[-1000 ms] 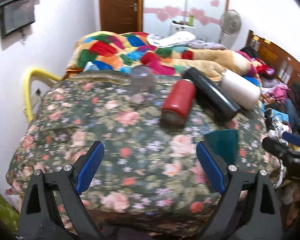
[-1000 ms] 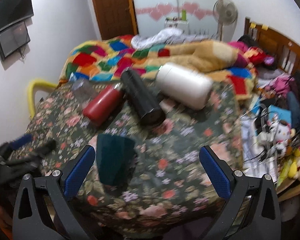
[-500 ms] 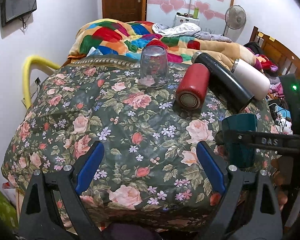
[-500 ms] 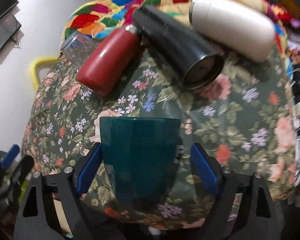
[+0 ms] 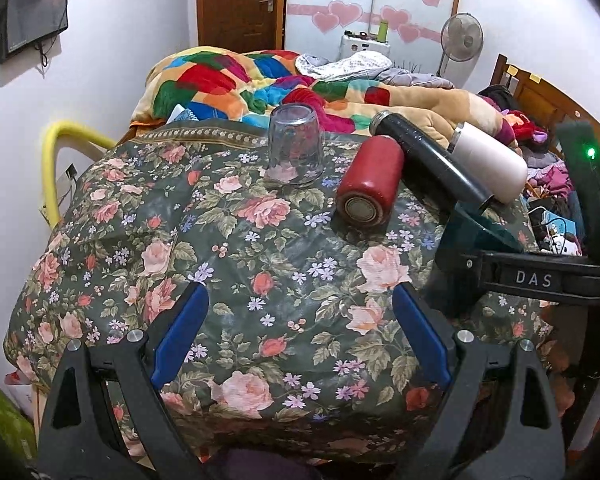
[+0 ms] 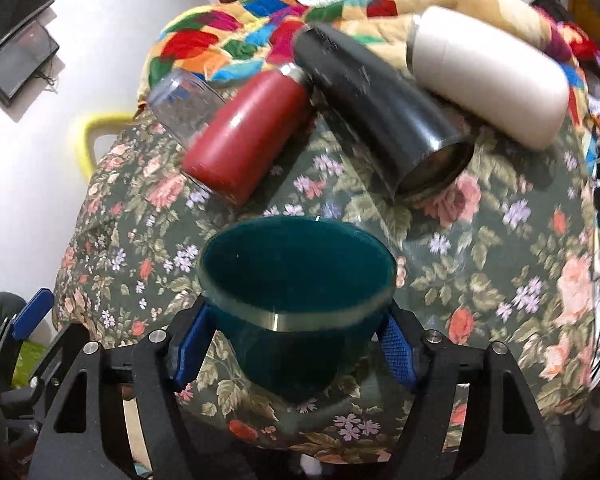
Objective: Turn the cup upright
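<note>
Gripping the teal cup below its steel rim, the right gripper holds something rigid, light, probably slick; the left gripper hangs wide, empty.

Both the left gripper and the right gripper have black triangular-cutout frames, silver screws and ribbed blue pads.
</note>
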`<state>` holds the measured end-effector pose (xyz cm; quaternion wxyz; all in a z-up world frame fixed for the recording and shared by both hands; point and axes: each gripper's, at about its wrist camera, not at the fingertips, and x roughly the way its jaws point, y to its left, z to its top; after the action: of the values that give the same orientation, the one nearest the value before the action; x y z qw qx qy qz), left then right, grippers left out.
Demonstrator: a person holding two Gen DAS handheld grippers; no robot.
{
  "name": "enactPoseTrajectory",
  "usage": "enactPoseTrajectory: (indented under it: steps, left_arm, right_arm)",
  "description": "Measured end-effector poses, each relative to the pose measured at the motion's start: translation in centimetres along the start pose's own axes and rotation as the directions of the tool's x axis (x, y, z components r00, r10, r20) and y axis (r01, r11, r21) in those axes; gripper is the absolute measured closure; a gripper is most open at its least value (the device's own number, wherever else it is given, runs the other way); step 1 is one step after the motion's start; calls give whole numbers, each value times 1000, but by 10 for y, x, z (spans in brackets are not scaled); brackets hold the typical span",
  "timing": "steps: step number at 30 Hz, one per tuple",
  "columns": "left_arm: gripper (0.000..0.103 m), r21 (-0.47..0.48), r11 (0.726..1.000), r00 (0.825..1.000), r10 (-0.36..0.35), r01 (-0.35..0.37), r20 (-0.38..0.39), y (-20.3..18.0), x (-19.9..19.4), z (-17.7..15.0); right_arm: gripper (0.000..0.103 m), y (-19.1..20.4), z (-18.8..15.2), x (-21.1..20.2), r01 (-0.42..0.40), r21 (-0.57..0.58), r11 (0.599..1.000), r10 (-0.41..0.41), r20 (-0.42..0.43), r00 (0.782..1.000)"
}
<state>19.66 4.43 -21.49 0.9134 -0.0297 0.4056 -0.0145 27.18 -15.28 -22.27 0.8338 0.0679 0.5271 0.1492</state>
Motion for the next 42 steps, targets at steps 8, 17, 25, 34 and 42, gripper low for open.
enactPoseTrajectory:
  steps: [8, 17, 25, 34, 42]
  left_arm:
    - [10, -10, 1000, 1000, 6, -6, -1, 0, 1, 3]
    - [10, -5, 1000, 1000, 12, -12, -16, 1, 5, 3]
    - [10, -22, 999, 999, 24, -24, -24, 3, 1, -3]
    - [10, -72, 996, 998, 60, -60, -8, 20, -23, -7]
    - [10, -63, 998, 998, 27, -23, 61, 3, -59, 0]
  right_arm:
    - [32, 14, 16, -2, 21, -41, 999, -18, 80, 997]
    - [32, 21, 3, 14, 67, -109, 992, -59, 75, 995]
    - [32, 34, -6, 14, 128, -209, 970, -112, 86, 990]
    - [27, 33, -3, 21, 64, -196, 979, -63, 8, 998]
    - [27, 29, -24, -18, 78, -210, 975, -72, 38, 997]
